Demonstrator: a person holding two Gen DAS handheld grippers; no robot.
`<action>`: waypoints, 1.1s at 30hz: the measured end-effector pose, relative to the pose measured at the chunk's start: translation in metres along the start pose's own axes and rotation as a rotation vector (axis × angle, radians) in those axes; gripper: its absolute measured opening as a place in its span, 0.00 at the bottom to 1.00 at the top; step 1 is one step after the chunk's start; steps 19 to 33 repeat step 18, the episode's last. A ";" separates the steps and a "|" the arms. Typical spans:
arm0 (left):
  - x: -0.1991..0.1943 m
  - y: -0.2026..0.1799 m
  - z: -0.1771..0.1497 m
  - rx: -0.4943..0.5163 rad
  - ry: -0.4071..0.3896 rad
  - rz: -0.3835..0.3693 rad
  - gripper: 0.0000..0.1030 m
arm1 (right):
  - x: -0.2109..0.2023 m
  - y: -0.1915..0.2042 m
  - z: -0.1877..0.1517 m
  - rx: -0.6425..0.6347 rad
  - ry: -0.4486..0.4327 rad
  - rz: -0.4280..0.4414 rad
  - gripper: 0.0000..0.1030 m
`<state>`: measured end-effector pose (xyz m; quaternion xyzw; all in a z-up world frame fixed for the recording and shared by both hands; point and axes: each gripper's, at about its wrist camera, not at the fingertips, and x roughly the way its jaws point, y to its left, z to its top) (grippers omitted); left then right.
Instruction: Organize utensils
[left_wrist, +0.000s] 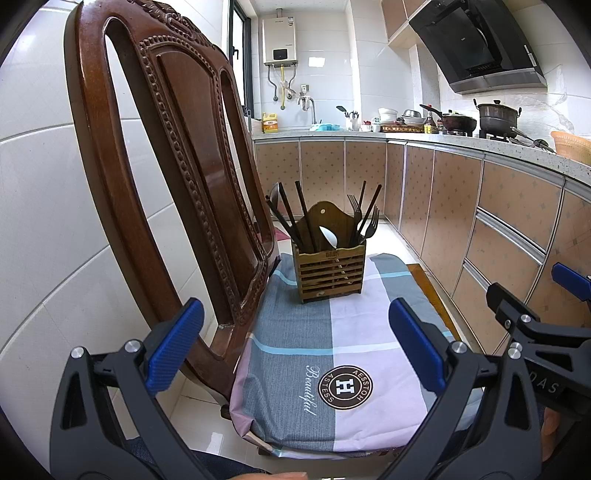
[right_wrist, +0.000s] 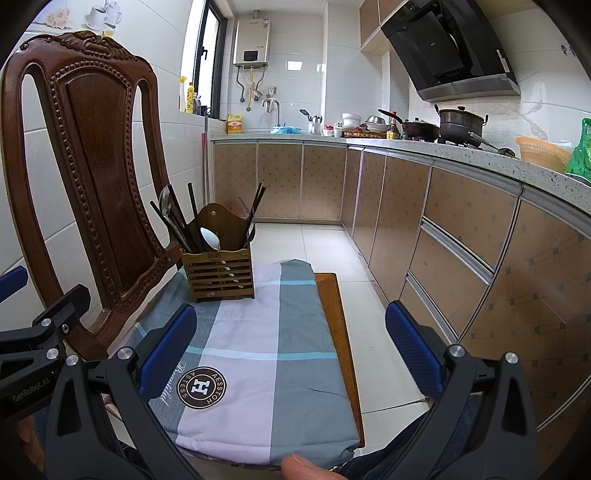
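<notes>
A slatted wooden utensil holder (left_wrist: 328, 271) (right_wrist: 218, 272) stands upright at the far end of a chair's checked cushion (left_wrist: 332, 354) (right_wrist: 258, 354). It holds dark chopsticks (left_wrist: 290, 216) (right_wrist: 177, 221) on its left, a white spoon (left_wrist: 329, 236) (right_wrist: 210, 238) in the middle and dark forks (left_wrist: 364, 221) on its right. My left gripper (left_wrist: 295, 347) hangs open over the near part of the cushion, nothing between its blue pads. My right gripper (right_wrist: 291, 349) is open too, empty, near the cushion's right edge. Both are well short of the holder.
The carved wooden chair back (left_wrist: 177, 158) (right_wrist: 88, 147) rises close on the left. Kitchen cabinets (left_wrist: 498, 229) (right_wrist: 461, 236) and a worktop with pots (right_wrist: 458, 123) and an orange basket (right_wrist: 543, 153) run along the right. Tiled floor (right_wrist: 314, 251) lies between. A thumb (right_wrist: 303, 467) shows at the bottom.
</notes>
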<state>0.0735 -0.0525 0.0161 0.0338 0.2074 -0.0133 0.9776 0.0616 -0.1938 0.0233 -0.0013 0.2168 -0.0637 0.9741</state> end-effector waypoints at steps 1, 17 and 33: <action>0.000 0.000 0.000 0.000 0.000 0.000 0.96 | 0.000 0.000 0.000 0.000 0.000 0.000 0.97; 0.008 0.002 -0.006 0.000 0.021 -0.009 0.96 | 0.001 -0.001 -0.002 0.002 0.017 -0.004 0.97; 0.008 0.001 -0.006 0.000 0.023 -0.009 0.96 | 0.002 -0.001 -0.002 0.002 0.019 -0.004 0.97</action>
